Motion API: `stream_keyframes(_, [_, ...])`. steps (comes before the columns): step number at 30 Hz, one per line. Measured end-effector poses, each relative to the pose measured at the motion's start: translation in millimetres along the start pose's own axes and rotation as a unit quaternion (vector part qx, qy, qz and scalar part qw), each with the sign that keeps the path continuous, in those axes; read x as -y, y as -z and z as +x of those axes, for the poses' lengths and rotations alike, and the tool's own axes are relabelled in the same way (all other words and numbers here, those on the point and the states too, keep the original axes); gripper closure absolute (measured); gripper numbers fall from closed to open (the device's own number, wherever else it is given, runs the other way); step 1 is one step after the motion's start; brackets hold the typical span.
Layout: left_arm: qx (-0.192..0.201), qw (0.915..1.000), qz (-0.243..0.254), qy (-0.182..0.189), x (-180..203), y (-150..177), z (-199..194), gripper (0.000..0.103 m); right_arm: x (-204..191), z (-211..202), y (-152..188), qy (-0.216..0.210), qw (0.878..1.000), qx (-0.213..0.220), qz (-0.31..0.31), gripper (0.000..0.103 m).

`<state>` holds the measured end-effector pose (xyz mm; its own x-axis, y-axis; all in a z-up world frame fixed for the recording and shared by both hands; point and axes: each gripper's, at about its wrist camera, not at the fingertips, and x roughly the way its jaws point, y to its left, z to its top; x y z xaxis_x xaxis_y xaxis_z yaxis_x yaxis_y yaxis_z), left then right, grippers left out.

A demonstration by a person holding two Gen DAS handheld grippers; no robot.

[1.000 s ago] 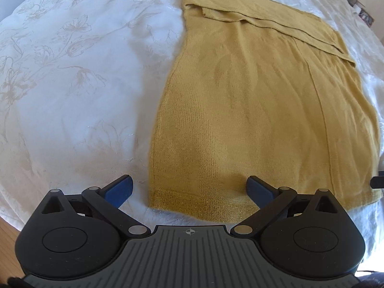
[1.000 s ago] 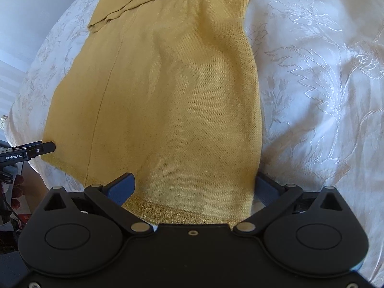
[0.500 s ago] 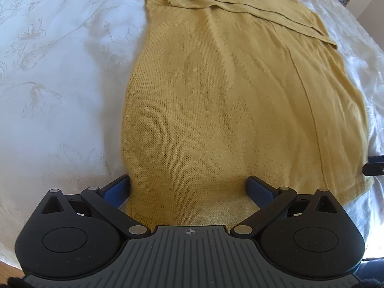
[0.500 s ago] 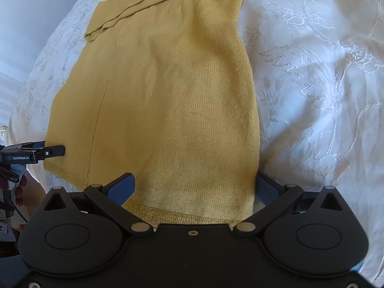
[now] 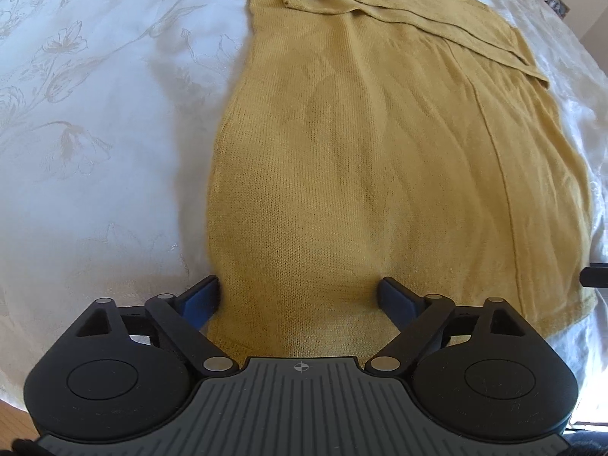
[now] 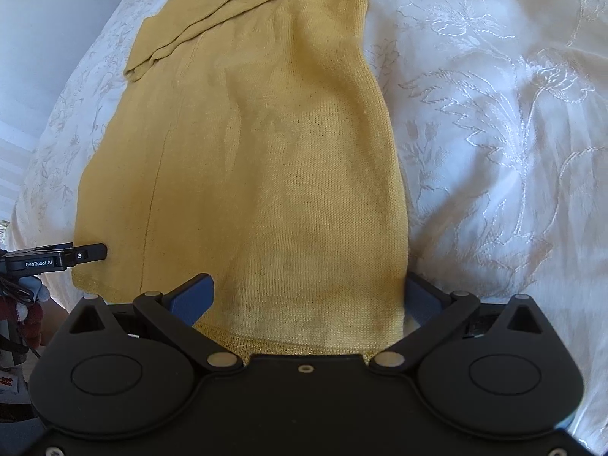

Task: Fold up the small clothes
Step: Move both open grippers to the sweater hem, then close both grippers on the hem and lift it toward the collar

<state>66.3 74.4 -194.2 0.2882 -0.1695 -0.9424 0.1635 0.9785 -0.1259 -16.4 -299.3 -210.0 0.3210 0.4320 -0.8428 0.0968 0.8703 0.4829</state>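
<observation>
A mustard-yellow knit garment (image 5: 380, 159) lies flat on a white embroidered bedspread (image 5: 95, 144), its sleeves folded across the far end. My left gripper (image 5: 300, 296) points steeply down at the near left corner of the hem. Its jaws are closing with the knit between them; the left pad (image 5: 203, 296) stands at the cloth's side edge. My right gripper (image 6: 307, 296) straddles the near right corner of the same garment (image 6: 285, 171), open wide, cloth between its fingers. The hem's gold band (image 6: 288, 345) shows just ahead of its body.
The bedspread (image 6: 513, 133) spreads wide on both sides of the garment. A black part of the left tool (image 6: 57, 258) juts in at the right wrist view's left edge. Wood floor (image 5: 15, 429) shows at the bed's near edge.
My left gripper has come forward over the hem, which now lies between its fingers, and its jaws have narrowed. My right gripper has barely shifted.
</observation>
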Motion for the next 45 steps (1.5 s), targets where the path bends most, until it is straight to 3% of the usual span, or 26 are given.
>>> stream_keyframes(4, [0.011,0.9997,-0.021,0.004,-10.4,2.7,-10.1,0.046,0.7,-1.1,-2.2,-0.006,1.000,-0.006,0.012,0.003])
stream_keyframes(8, [0.011,0.9997,-0.019,0.007,-8.6,3.0,-13.3,0.058,2.6,-8.1,-2.0,-0.014,1.000,-0.008,0.022,0.038])
stream_keyframes(10, [0.012,0.9998,-0.015,0.006,-5.9,1.8,-13.4,0.066,4.9,-10.2,-1.9,-0.019,0.999,-0.012,0.027,0.049])
stream_keyframes(12, [0.013,0.9998,-0.014,0.008,-3.9,1.4,-15.3,0.079,5.6,-12.5,-2.7,-0.031,0.999,-0.013,0.031,0.076])
stream_keyframes(14, [0.019,0.9996,-0.015,0.015,-2.3,0.5,-17.9,0.089,3.3,-16.3,-2.8,-0.044,0.998,-0.008,0.036,0.085])
stream_keyframes(20, [0.036,0.9984,-0.031,0.032,-5.3,-3.2,-31.7,0.095,-6.6,-30.8,-4.2,-0.065,0.997,0.017,0.034,0.087])
stream_keyframes(30, [0.087,0.9933,-0.048,0.059,-5.0,-29.4,-60.5,0.097,-15.3,-52.8,-26.4,-0.088,0.992,0.068,0.053,0.088])
stream_keyframes(45, [0.168,0.9798,-0.056,0.093,-11.8,-132.3,-77.1,0.097,-26.7,-77.6,-121.1,-0.104,0.974,0.192,0.066,0.088])
